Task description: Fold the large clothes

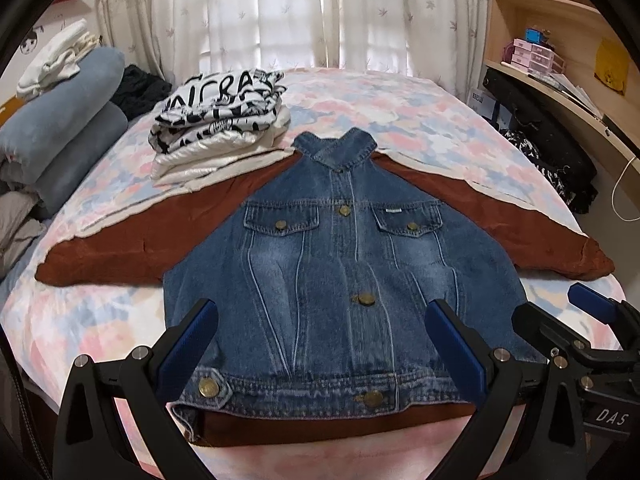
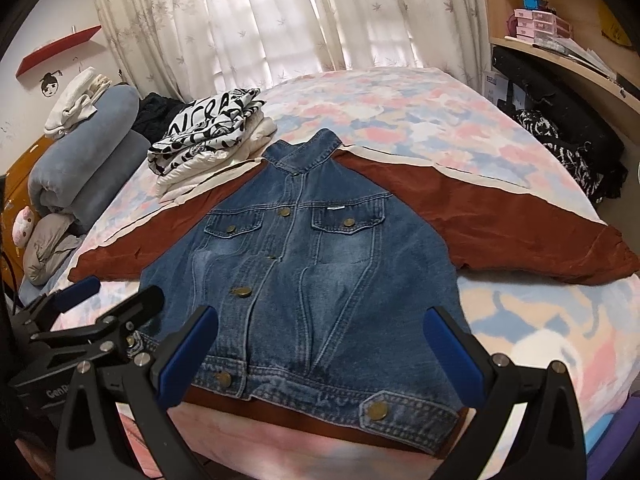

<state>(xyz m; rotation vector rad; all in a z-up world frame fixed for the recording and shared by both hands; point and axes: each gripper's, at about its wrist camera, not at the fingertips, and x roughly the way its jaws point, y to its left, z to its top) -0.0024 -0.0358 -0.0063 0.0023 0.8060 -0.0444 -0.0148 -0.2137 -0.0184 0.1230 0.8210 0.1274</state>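
Both jaws spread and empty, the left hand-held gripper point(image 1: 320, 344) and right hand-held gripper point(image 2: 320, 344) hover at frame bottom over the jacket point(image 1: 340, 264), lying flat mid-frame on the bed point(image 1: 420, 108). Its denim looks stiff and heavy, its rust sleeves point(image 1: 132, 244) softer; grip the cuffs or hem corners.

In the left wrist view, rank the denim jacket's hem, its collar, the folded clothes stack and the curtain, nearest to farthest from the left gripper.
From the left gripper:
1. Jacket hem, right below the open fingers.
2. Collar, straight ahead at mid-bed.
3. Folded clothes stack, ahead and to the left, only slightly beyond the collar.
4. Curtain, behind the bed.
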